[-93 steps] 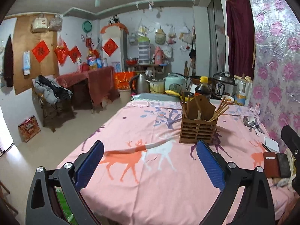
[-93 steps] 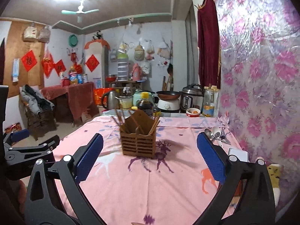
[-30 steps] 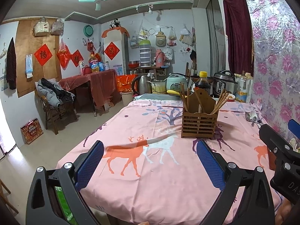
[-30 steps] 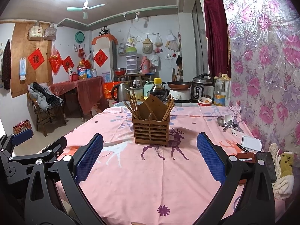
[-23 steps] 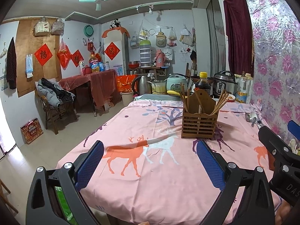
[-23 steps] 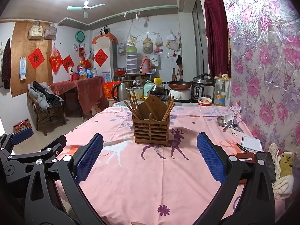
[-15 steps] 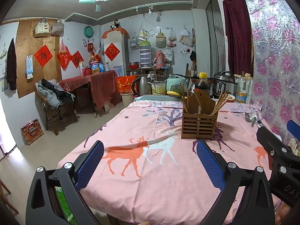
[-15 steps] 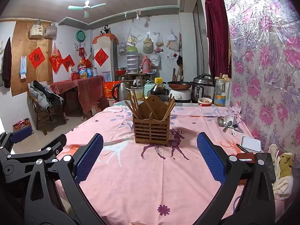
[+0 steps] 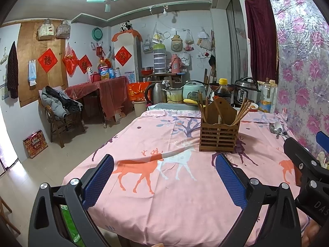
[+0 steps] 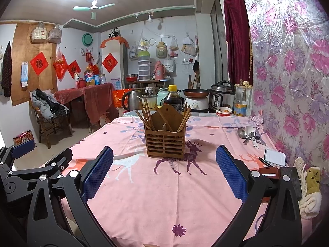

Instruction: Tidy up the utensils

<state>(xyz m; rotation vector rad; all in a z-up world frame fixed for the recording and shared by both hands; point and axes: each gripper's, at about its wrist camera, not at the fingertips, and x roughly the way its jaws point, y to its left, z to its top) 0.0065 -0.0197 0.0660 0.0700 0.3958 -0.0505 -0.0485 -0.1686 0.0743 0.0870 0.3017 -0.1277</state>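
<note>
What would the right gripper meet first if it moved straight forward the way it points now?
Probably the wooden utensil holder. It stands on the pink tablecloth almost centred ahead of the open right gripper, with only bare cloth between them. Depth is unclear.

We see open tablecloth point(image 10: 164, 195) on the near side of the utensil holder point(image 10: 164, 144), wide enough for either gripper. Chopsticks point(image 10: 145, 115) fan out above the holder's rim, blocking top access at both sides. Right of the holder, spoons point(image 10: 248, 134) lie well apart. Behind it, a sauce bottle point(image 10: 172, 98) stands close.
</note>
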